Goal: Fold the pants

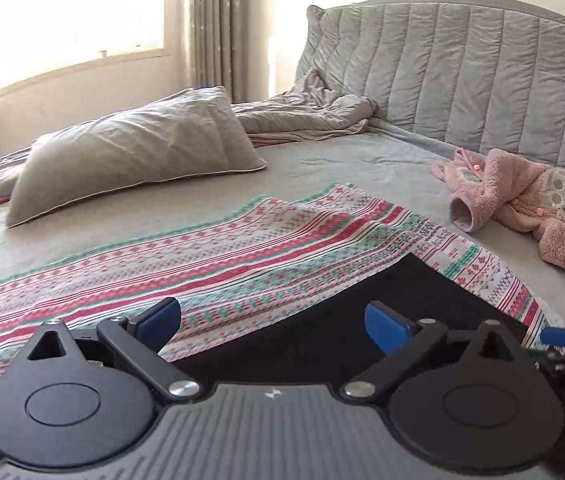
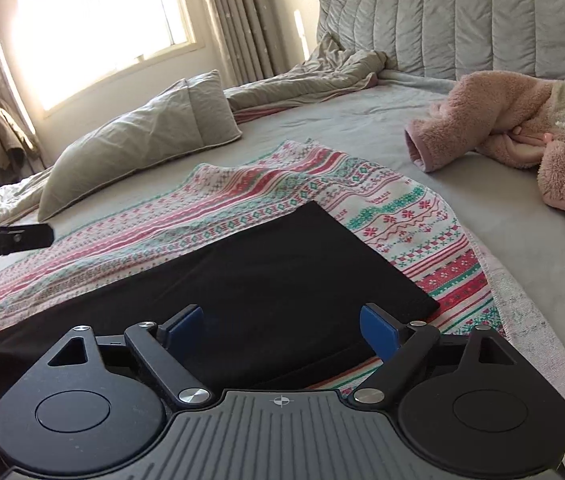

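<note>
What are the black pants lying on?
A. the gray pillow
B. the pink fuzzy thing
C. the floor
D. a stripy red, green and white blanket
D: the black pants lie flat on the stripy blanket, which shows around their edges; the gray pillow and the pink fuzzy thing sit apart on the bed.

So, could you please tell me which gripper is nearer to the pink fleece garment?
Right. The right gripper hangs open over the black pants, on the side where the pink fleece garment lies; the left gripper sits farther along the patterned blanket.
</note>
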The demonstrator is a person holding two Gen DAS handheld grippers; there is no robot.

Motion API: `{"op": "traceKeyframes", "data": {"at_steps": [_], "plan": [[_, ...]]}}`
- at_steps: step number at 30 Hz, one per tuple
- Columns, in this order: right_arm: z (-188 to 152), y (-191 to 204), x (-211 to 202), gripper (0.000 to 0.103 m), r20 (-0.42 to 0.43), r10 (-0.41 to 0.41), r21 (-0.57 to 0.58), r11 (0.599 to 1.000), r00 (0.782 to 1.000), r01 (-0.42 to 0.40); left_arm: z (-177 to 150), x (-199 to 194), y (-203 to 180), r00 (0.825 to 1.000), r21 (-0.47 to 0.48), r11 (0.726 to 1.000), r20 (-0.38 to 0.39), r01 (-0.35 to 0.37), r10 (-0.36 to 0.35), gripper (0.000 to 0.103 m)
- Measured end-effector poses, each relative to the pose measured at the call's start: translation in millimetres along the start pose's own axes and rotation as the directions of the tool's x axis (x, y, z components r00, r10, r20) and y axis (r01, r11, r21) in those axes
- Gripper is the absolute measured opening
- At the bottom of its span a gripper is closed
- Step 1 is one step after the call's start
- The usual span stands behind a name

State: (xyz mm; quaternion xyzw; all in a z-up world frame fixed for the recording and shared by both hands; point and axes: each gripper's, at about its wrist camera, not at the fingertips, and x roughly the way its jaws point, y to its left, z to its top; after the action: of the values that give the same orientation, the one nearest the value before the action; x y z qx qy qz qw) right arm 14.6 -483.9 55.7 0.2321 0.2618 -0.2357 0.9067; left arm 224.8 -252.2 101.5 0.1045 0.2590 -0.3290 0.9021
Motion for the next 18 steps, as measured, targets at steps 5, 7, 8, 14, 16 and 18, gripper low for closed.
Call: {"op": "traceKeyframes", "data": {"at_steps": [5,7,8,14,16,18], "plan": [[-6.4,29.9,-12.8,0.094,-0.027,0.04,-0.063,0.997,0.999,-0.041,-34.8,-51.7,36.1,0.994,-0.025,0.995,-0.05,-0.098,0.097,0.103],[-10.1,40.7,-15.8,0.095,-0.04,0.049,-0.078,0.996,0.998,-0.052,-52.1,-69.0,52.5,0.988,-0.045,0.989,-0.077,-0.139,0.135,0.103],[-12.0,46.3,-17.3,0.095,-0.047,0.052,-0.085,0.995,0.998,-0.055,-60.2,-76.5,60.7,0.984,-0.057,0.986,-0.092,-0.157,0.151,0.103],[-25.4,77.4,-23.8,0.099,-0.087,0.088,-0.119,0.988,0.992,-0.098,-103.1,-123.2,108.4,0.956,-0.147,0.95,-0.15,-0.275,0.253,0.103],[-31.9,89.2,-23.9,0.099,-0.105,0.099,-0.141,0.983,0.989,-0.113,-114.3,-138.2,120.3,0.947,-0.183,0.934,-0.16,-0.306,0.279,0.103],[-38.5,100.2,-24.4,0.099,-0.118,0.106,-0.166,0.978,0.987,-0.125,-123.3,-149.1,129.2,0.937,-0.212,0.918,-0.178,-0.335,0.3,0.103]]}}
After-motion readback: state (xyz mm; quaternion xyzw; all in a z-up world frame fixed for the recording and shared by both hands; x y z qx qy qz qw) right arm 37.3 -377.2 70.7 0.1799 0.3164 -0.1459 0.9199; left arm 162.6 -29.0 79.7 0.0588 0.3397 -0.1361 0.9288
